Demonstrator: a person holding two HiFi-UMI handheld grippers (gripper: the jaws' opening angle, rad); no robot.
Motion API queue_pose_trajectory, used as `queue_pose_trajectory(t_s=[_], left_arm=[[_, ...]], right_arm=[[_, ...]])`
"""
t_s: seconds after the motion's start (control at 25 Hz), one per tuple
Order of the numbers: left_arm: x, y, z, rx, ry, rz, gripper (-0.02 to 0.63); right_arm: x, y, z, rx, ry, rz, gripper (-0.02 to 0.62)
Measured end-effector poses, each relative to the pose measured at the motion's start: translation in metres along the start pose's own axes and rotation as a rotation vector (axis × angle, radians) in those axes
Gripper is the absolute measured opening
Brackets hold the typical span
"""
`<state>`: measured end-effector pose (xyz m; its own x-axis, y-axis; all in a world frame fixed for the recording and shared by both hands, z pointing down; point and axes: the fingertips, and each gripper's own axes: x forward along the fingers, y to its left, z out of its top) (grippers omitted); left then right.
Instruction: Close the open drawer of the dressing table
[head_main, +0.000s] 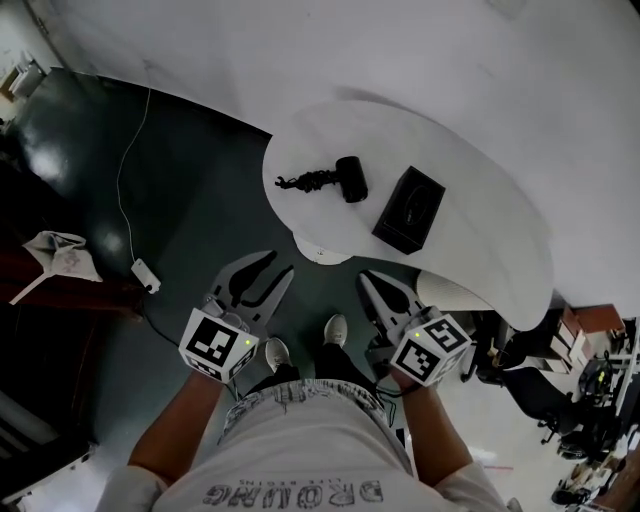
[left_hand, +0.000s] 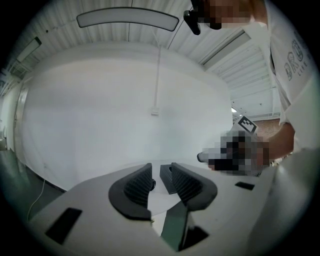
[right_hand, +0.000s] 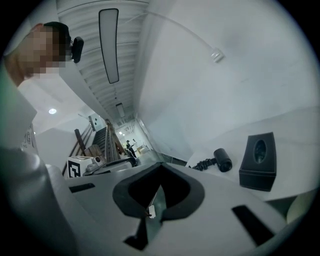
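The white dressing table (head_main: 480, 200) stands in front of me, seen from above in the head view. A white curved part (head_main: 452, 291) juts out below its near edge at the right; I cannot tell whether it is the drawer. My left gripper (head_main: 278, 264) (left_hand: 161, 172) hangs in the air before the table's near left edge, open with nothing between its pads. My right gripper (head_main: 368, 280) (right_hand: 160, 167) hovers just short of the near edge, its tips meeting, shut on nothing. On the top lie a black hair dryer (head_main: 350, 178) (right_hand: 222, 160) and a black tissue box (head_main: 410, 208) (right_hand: 257, 161).
A white cable (head_main: 125, 170) runs over the dark floor to a small adapter (head_main: 145, 275) at the left. A crumpled cloth (head_main: 60, 250) lies further left. A black office chair (head_main: 530, 350) stands at the right. The person's shoes (head_main: 335, 328) are between the grippers.
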<state>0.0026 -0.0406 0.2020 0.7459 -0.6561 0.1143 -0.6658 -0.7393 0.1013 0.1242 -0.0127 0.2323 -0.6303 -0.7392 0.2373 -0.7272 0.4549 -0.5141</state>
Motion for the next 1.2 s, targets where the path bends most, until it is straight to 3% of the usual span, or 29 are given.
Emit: queue_pose_trajectory(t_s=[0.64,1.2], left_arm=[[-0.008,0.000,0.017,0.025,-0.033,0.002,0.061],[-0.003,0.001,0.025,0.029,-0.036,-0.013,0.038]], right_arm=[[0.016,0.018,0.014,-0.019,-0.014,0.048,0.008],[0.020,0.025,0.023,-0.037,-0.025,0.071,0.008]])
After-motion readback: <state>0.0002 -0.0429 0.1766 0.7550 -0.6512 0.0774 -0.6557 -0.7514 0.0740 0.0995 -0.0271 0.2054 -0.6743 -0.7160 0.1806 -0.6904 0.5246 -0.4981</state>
